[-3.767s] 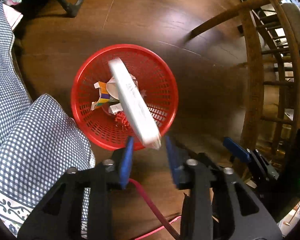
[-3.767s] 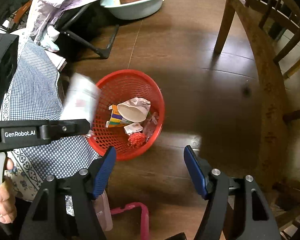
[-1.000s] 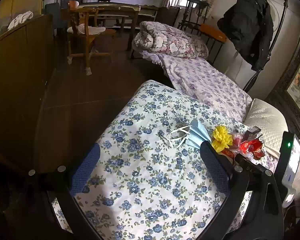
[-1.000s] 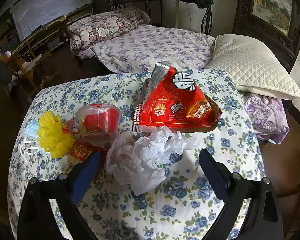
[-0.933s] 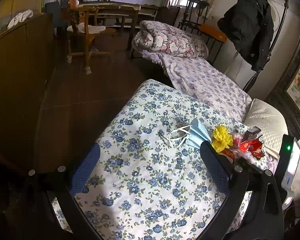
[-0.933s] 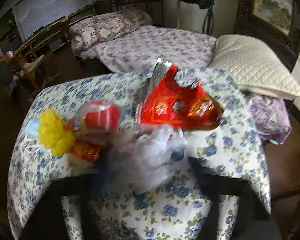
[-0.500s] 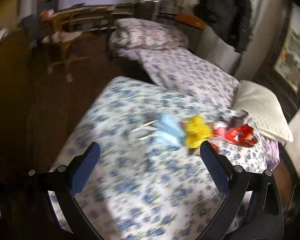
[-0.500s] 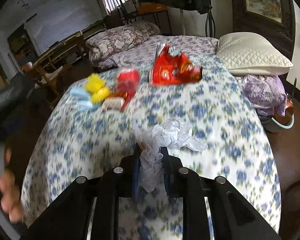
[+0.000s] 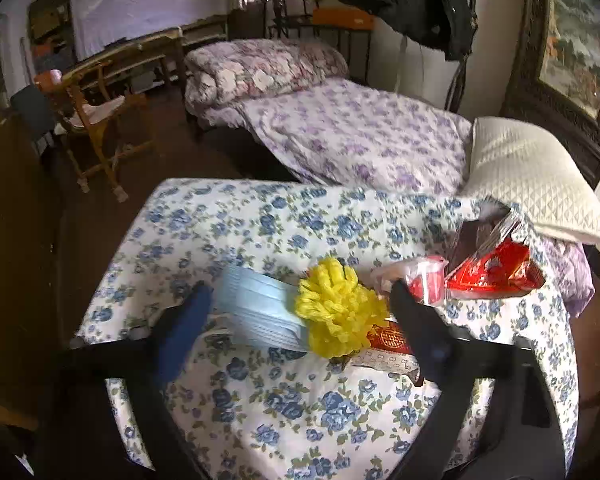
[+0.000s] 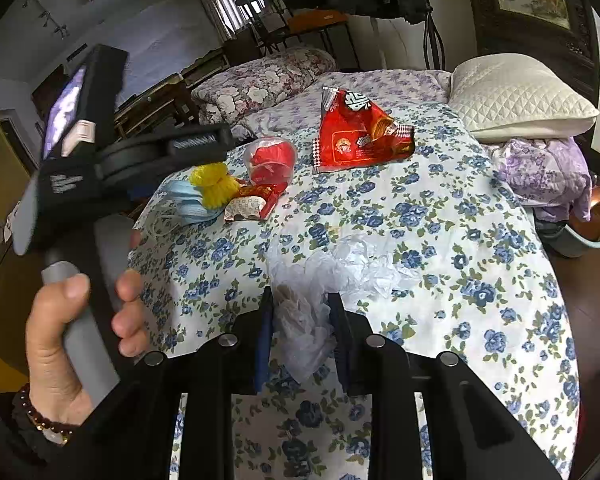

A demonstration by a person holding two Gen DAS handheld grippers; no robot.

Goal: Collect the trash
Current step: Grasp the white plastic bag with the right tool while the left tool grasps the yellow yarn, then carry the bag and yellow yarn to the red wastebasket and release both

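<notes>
My left gripper is open, its jaws either side of a blue face mask and a yellow crumpled puff on the flowered tablecloth. Beside them lie a small red packet, a clear cup with red contents and a red snack bag. My right gripper is shut on a crumpled clear plastic bag lying on the same cloth. The mask, puff, cup and snack bag show further back. The left tool is at left in a hand.
A bed with a purple flowered cover and a white pillow stands behind the table. A wooden chair is at far left. A basin sits on the floor at right. The table edge drops to dark floor on the left.
My left gripper has moved in close over the mask and puff. My right gripper stays shut on the plastic bag and has pulled back a little.
</notes>
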